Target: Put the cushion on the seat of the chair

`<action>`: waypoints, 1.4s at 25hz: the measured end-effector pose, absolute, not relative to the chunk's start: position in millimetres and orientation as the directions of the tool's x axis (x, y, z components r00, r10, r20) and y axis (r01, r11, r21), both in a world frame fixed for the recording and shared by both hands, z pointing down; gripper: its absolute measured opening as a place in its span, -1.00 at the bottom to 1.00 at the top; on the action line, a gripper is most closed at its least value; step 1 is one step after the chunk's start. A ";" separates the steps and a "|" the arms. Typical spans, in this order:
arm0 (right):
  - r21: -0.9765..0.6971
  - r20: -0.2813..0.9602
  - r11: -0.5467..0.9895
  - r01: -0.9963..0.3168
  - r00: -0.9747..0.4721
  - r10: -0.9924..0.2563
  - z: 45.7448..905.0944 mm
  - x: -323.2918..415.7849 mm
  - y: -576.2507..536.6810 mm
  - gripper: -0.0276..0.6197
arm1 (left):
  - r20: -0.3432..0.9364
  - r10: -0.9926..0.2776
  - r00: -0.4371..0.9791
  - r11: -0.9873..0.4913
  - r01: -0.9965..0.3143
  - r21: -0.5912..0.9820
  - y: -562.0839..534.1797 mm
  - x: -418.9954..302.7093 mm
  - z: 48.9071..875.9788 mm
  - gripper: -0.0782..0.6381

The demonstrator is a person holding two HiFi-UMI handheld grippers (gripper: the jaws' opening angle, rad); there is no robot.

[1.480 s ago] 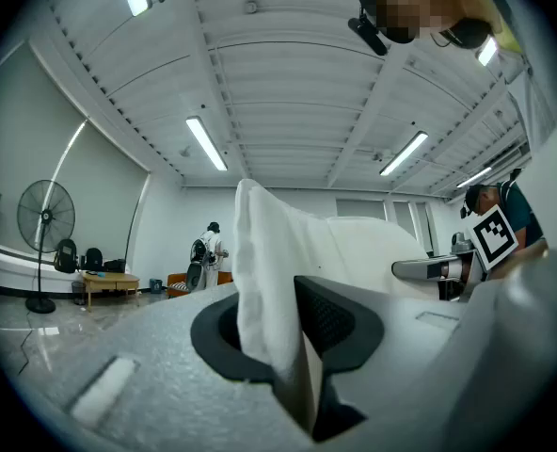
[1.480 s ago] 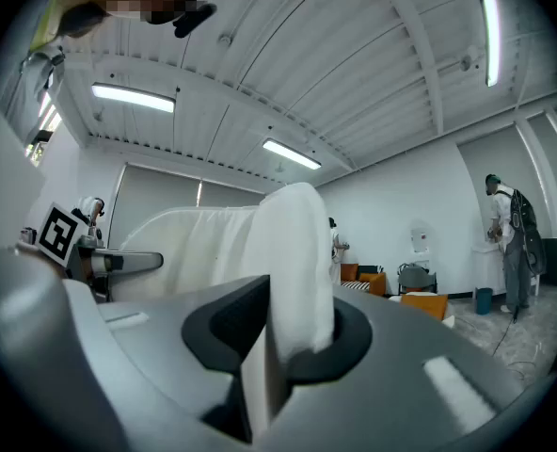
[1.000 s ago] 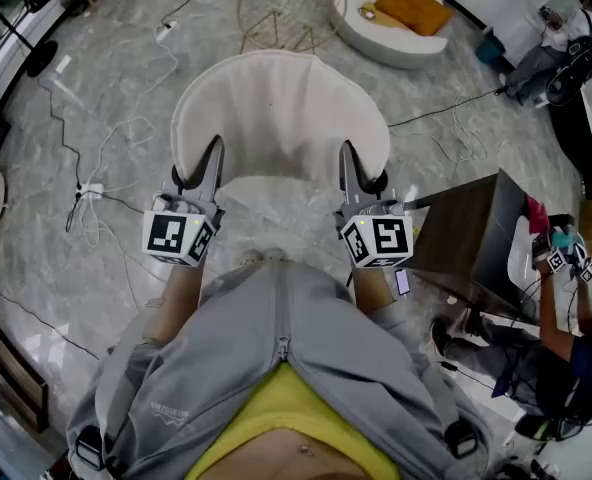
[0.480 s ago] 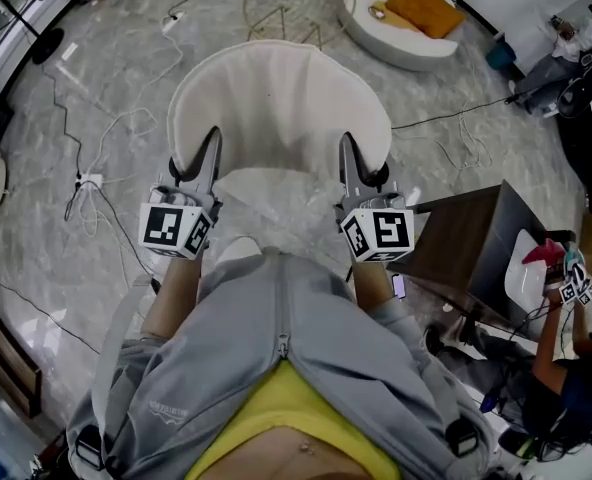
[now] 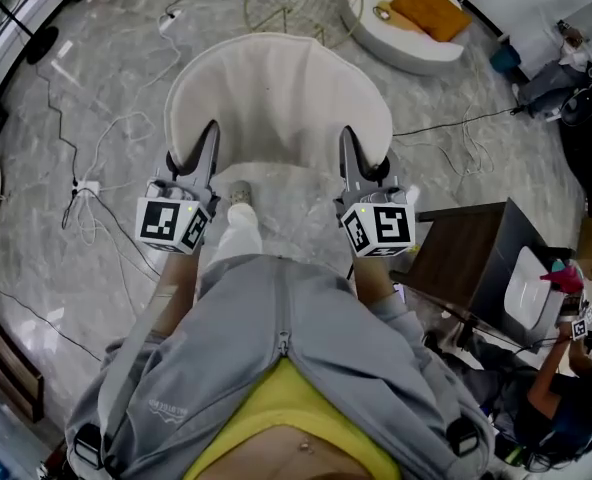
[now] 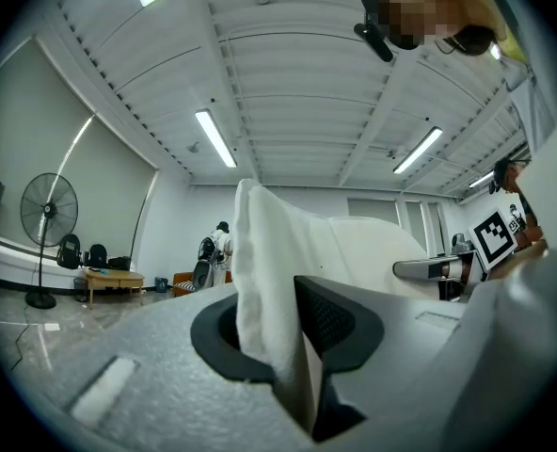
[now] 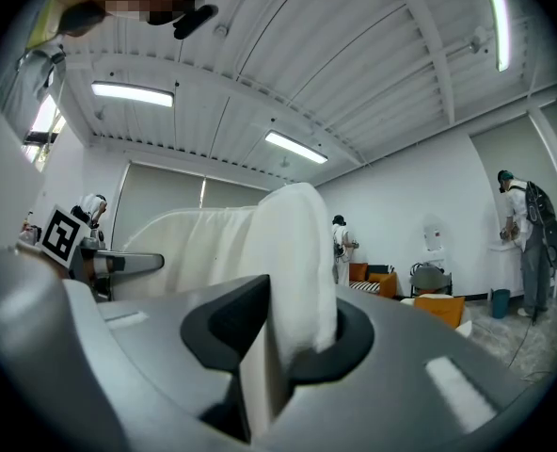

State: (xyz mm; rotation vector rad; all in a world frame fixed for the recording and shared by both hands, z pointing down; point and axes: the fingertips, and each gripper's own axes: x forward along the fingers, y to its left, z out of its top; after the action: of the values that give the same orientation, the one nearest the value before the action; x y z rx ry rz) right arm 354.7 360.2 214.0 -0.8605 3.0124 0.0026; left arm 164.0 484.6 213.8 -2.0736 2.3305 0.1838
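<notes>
Big off-white padded cushion w/ rounded top is held up over the grey marble floor, in front of the person. 2 grippers hold it: left gripper clamped on its left edge, right gripper on its right edge, fabric pinched betw. each pair of jaws. White round chair w/ orange pillow stands well beyond, to the right.

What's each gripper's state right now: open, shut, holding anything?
Left gripper: jaws shut on the cushion's left edge.
Right gripper: jaws shut on the cushion's right edge.
</notes>
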 end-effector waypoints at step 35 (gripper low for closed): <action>0.027 0.014 0.785 -0.619 -0.785 -0.620 228.9 86.2 150.1 -0.67 | -0.106 -0.994 -0.005 -0.009 -0.992 0.127 254.7 -116.9 235.5 -0.58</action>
State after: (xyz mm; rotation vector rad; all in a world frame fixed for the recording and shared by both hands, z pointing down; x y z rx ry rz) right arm 86.2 150.1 228.9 -1.0376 2.9879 0.0329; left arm -116.9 254.7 235.5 -2.2264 2.2217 0.2608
